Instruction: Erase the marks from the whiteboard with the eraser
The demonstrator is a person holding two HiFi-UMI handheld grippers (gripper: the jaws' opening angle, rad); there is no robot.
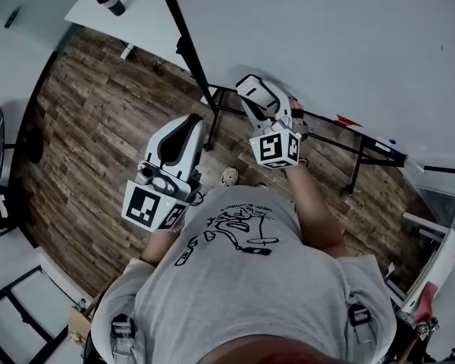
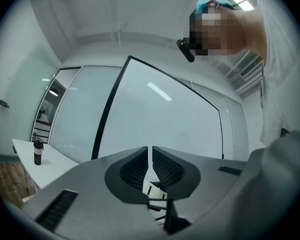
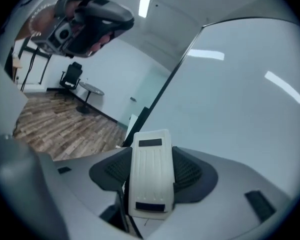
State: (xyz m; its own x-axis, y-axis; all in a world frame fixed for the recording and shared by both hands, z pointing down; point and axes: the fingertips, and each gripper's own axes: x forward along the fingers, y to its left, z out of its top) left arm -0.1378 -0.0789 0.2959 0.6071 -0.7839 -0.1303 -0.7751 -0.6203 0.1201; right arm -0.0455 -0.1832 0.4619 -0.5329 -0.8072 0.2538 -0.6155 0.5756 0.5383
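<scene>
The big whiteboard (image 1: 326,36) in its black frame stands right in front of me, and its surface (image 3: 240,99) looks blank in every view. My right gripper (image 3: 151,156) is shut on the white eraser (image 3: 150,179), which lies lengthwise between the jaws and points up at the board. From the head view the right gripper (image 1: 256,89) hovers close to the board's lower edge. Lower and to the left, my left gripper (image 1: 188,126) is held apart from the board (image 2: 160,119). Its jaws (image 2: 151,154) stand almost together with nothing between them.
The board's black stand legs (image 1: 356,165) spread over the wooden floor (image 1: 98,127), and markers (image 1: 379,144) lie on its ledge. A white table (image 1: 136,14) with a dark cup (image 1: 111,1) is at the far left. An office chair (image 3: 72,74) stands behind.
</scene>
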